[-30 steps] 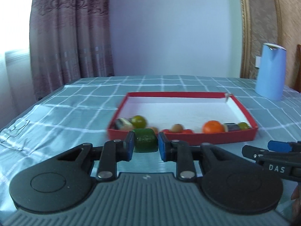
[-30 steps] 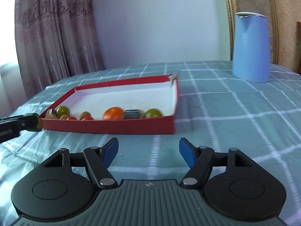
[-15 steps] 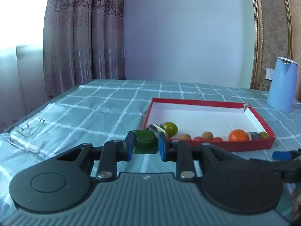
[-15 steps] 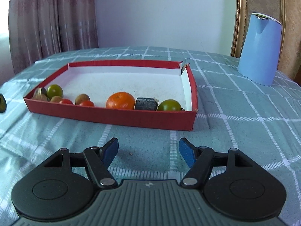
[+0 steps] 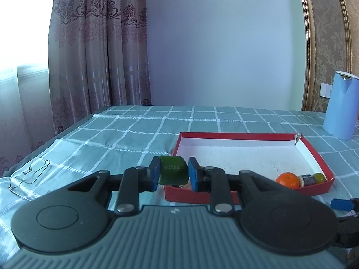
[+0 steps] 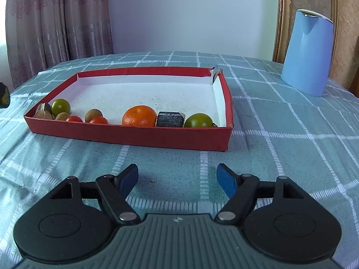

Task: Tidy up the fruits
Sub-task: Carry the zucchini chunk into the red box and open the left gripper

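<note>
My left gripper is shut on a green fruit and holds it above the table, just left of the near left corner of the red tray. In the right wrist view the red tray holds an orange, a dark block, green fruits, red tomatoes and brown fruits along its near wall. My right gripper is open and empty over the cloth in front of the tray. Its blue fingertip shows in the left wrist view.
A blue jug stands at the back right of the table. A pair of glasses lies on the cloth at the left. The checked tablecloth covers the table; curtains hang at the back left.
My left gripper has risen and swung left with the green fruit, so the tray now sits to its right. My right gripper has moved closer to the tray.
</note>
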Demonstrator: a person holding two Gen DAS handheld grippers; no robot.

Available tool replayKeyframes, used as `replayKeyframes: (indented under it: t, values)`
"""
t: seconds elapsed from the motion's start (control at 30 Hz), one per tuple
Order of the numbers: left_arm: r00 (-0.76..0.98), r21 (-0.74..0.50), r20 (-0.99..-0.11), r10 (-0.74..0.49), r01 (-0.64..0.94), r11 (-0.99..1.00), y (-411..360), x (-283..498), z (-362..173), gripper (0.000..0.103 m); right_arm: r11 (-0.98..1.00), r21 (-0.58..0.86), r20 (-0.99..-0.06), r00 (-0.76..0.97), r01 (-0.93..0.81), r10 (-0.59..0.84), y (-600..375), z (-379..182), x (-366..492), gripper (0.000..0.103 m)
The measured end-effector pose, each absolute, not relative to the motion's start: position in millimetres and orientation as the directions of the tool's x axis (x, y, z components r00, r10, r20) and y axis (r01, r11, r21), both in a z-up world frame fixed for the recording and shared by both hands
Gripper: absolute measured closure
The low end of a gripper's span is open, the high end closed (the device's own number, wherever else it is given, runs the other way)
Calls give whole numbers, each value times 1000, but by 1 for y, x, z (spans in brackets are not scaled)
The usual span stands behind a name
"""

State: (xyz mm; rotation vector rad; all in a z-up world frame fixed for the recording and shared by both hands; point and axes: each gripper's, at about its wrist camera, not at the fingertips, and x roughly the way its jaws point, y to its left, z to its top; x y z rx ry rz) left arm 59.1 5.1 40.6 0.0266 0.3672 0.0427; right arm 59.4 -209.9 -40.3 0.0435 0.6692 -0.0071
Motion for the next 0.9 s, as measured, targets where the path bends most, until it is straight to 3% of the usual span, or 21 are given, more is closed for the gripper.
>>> replayKeyframes:
  t: [0.7, 0.9]
  values:
    - [880, 94, -465, 91, -53, 994, -31, 150, 23, 78, 993, 119, -609, 790, 4, 70, -218, -40, 58, 19]
    - [872, 115, -475, 119, -73, 991, -34, 162, 13, 73, 992, 128, -609, 789, -3, 81, -219, -40, 59, 16]
